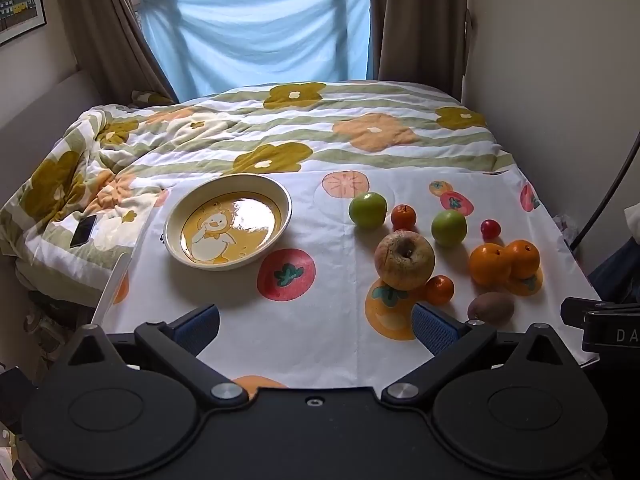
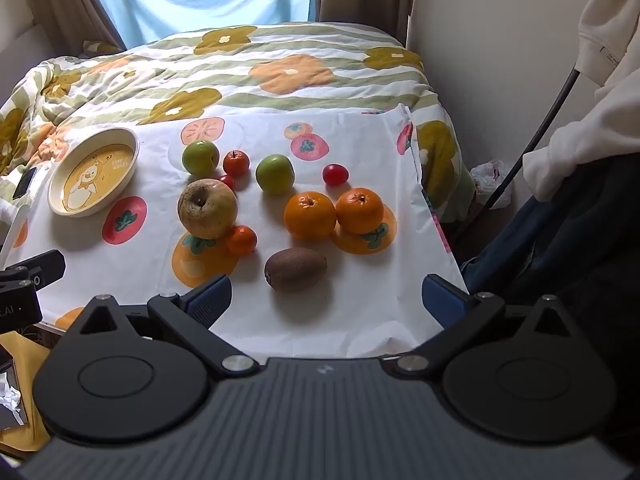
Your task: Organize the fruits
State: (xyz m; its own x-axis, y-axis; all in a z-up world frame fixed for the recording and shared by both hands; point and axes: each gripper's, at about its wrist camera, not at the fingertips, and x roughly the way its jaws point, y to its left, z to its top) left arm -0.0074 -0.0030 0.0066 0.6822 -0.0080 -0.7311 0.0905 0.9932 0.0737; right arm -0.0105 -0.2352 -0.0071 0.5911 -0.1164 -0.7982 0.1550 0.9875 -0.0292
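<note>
A yellow duck plate (image 1: 227,227) (image 2: 94,172) sits empty on the white fruit-print cloth (image 1: 320,320), left of the fruit. To its right lie a wrinkled yellow apple (image 1: 404,260) (image 2: 207,209), two green apples (image 1: 368,209) (image 2: 274,173), two oranges (image 1: 505,261) (image 2: 333,210), small red-orange fruits (image 1: 439,289) (image 2: 241,239), a red cherry tomato (image 1: 490,228) (image 2: 335,174) and a brown kiwi (image 1: 490,308) (image 2: 296,268). My left gripper (image 1: 316,324) is open and empty, near the cloth's front edge. My right gripper (image 2: 326,300) is open and empty, just short of the kiwi.
The cloth lies on a bed with a flowered quilt (image 1: 280,128). A dark phone (image 1: 83,230) rests on the quilt left of the plate. A wall (image 1: 560,60) and a black cable (image 2: 532,140) stand on the right. A blue curtain (image 1: 260,36) hangs behind.
</note>
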